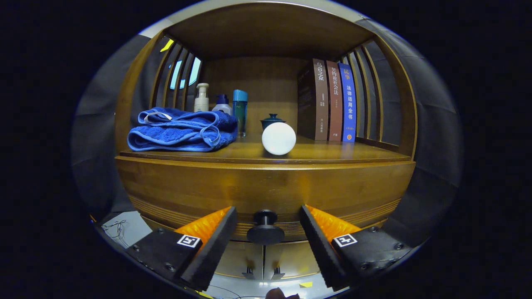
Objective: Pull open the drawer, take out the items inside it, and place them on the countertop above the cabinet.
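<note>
I see one wooden cabinet (pixel 266 187), its table (pixel 332 153) carrying one folded blue towel (pixel 183 131), three books (pixel 330 99), three bottles (pixel 222 104), one white ball (pixel 279 138). My fingers (pixel 216 236) spread wide around the single black drawer knob (pixel 265 228), not touching.

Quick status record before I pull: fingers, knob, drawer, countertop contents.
fingers: gripper open, one finger either side of the knob, not touching it
knob: black drawer knob, centred between the fingers
drawer: wooden drawer front, looks closed
countertop: folded blue towel, three bottles, white ball, dark lidded cup, three books
</note>
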`<state>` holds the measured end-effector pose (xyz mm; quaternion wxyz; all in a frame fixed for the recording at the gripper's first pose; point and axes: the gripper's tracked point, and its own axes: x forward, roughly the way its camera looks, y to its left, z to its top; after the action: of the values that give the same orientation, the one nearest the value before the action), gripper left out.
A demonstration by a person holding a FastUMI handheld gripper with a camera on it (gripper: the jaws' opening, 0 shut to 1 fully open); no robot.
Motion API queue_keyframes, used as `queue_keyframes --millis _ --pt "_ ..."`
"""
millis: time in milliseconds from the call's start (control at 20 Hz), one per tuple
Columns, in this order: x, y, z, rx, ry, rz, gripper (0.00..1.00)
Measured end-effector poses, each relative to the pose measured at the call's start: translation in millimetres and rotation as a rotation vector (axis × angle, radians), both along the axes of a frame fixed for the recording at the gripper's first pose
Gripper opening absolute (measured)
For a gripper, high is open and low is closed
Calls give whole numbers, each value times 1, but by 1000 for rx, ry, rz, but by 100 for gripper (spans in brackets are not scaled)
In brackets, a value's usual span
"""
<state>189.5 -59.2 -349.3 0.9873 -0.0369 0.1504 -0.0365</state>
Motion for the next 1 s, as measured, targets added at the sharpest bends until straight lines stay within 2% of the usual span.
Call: queue_keyframes --millis 400,750,1000 --pt "-29 8 44 20 -28 22 100" --pt "-71 24 120 69 -89 47 100" --pt "-100 29 175 53 -135 54 99"
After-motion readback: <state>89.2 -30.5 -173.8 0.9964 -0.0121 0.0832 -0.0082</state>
